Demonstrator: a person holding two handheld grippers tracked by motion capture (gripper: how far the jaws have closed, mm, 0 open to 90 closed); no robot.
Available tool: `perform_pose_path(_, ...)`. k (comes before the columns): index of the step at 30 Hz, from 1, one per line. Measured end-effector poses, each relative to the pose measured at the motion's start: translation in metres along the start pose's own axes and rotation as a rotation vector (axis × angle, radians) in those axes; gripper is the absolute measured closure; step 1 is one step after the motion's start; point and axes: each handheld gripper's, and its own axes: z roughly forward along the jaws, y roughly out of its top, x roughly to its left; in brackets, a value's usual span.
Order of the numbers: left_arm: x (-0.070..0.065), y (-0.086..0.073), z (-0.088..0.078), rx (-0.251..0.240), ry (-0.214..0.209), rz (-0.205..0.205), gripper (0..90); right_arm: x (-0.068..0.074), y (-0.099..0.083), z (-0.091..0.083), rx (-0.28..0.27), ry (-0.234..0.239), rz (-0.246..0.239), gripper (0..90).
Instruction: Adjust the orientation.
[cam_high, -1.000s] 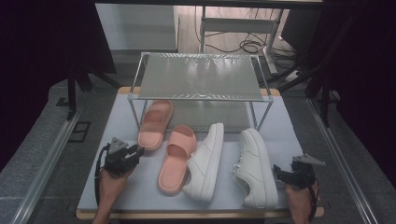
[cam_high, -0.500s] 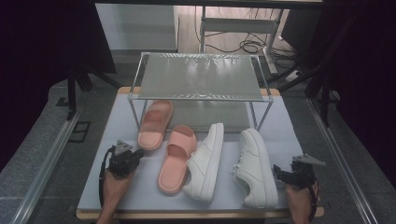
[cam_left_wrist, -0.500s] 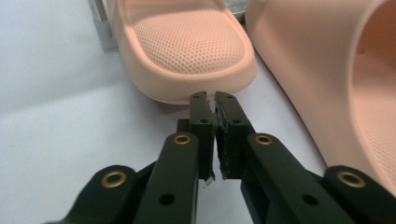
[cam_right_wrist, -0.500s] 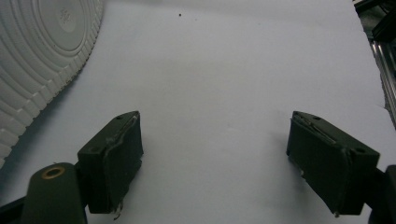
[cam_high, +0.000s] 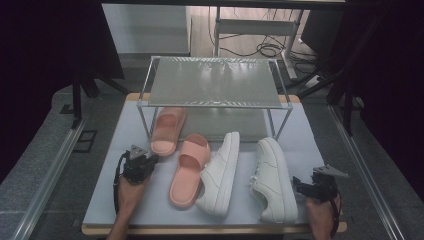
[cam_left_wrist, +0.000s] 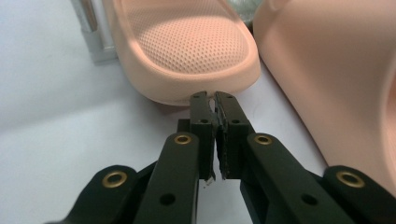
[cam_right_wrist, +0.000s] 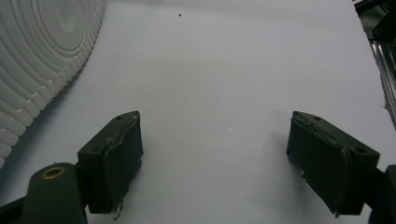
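The left gripper (cam_left_wrist: 213, 100), fingers together at the light, squashy pink slipper (cam_left_wrist: 187, 51), should pinch its thick heel rim.

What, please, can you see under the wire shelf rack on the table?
Under the wire shelf rack lies the front part of one pink slide sandal; its heel sticks out. The mesh top hides the table beneath it.

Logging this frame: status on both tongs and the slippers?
Left tongs shut, empty, tips at heel of the far pink slipper. Right tongs open, empty, beside right white sneaker. Rack leg close by slipper; second pink slipper alongside.
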Motion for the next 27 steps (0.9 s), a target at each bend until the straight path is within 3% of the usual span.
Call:
perform_pose_path(14,0.000,0.016,0.025,-0.007,0.022,0.000,86.8,0.000,0.000,0.000,0.000,0.000,0.000,18.7)
perform_pose_path(27,0.010,0.030,0.044,-0.005,0.058,-0.011,87.6,0.000,0.000,0.000,0.000,0.001,0.001,18.7)
